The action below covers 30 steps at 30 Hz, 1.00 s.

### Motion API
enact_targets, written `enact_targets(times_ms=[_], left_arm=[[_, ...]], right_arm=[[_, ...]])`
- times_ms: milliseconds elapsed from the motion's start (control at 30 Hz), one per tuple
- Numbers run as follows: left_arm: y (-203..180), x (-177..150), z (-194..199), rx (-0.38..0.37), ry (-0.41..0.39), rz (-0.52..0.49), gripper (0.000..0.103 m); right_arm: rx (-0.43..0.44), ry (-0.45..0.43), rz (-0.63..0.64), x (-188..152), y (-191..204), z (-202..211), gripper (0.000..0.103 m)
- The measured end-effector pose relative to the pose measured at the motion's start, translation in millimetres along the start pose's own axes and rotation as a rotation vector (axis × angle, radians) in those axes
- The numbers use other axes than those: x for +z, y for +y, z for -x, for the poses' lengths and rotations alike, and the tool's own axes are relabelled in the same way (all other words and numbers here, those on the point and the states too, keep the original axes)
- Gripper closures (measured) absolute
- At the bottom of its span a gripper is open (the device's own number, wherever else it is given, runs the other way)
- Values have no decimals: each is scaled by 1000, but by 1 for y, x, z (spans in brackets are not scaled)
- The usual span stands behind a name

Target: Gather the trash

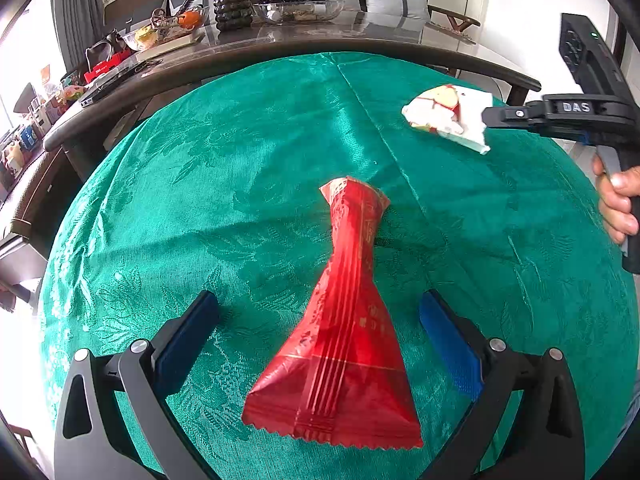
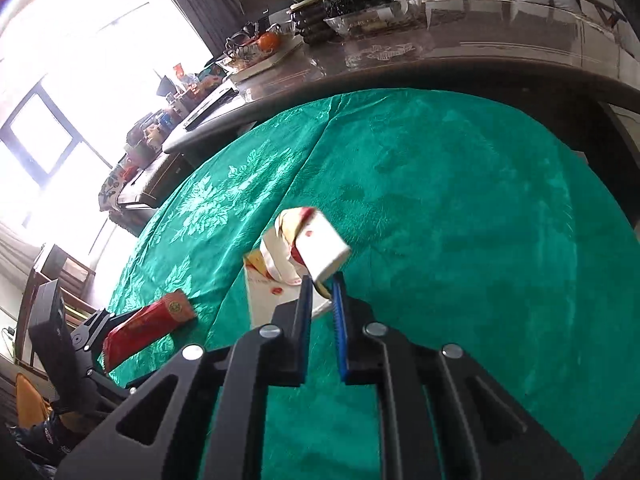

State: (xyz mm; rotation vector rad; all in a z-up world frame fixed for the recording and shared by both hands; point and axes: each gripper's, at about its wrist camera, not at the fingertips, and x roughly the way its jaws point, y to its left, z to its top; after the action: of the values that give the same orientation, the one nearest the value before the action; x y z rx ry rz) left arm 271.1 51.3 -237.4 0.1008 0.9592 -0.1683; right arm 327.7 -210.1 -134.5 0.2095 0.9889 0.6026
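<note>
wrapper (image 1: 344,320) lengthwise between spread fingers (image 1: 448,344)

A red wrapper (image 1: 340,320) with gold print lies on a green leaf-patterned cloth (image 1: 240,160); the white carton (image 2: 316,252) seems red-spotted.

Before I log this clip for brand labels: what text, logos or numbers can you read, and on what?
"DAS": raised letters on the right gripper body, left wrist view.
Red wrapper: gold print, too blurred to read.
White wrapper: red marks, no legible text.
Red box on the far table: white lettering, too small.
</note>
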Motion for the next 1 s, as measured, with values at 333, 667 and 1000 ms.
enact_targets(times_ms=[333, 667, 1000], left_arm=[[15, -2, 8, -128, -10, 12, 4], [10, 8, 22, -246, 8, -105, 9], [-2, 22, 11, -258, 60, -138, 70]], right_arm=[[-257, 62, 83, -112, 64, 46, 95], [-138, 100, 96, -115, 61, 47, 54], [-57, 84, -31, -85, 42, 31, 89]])
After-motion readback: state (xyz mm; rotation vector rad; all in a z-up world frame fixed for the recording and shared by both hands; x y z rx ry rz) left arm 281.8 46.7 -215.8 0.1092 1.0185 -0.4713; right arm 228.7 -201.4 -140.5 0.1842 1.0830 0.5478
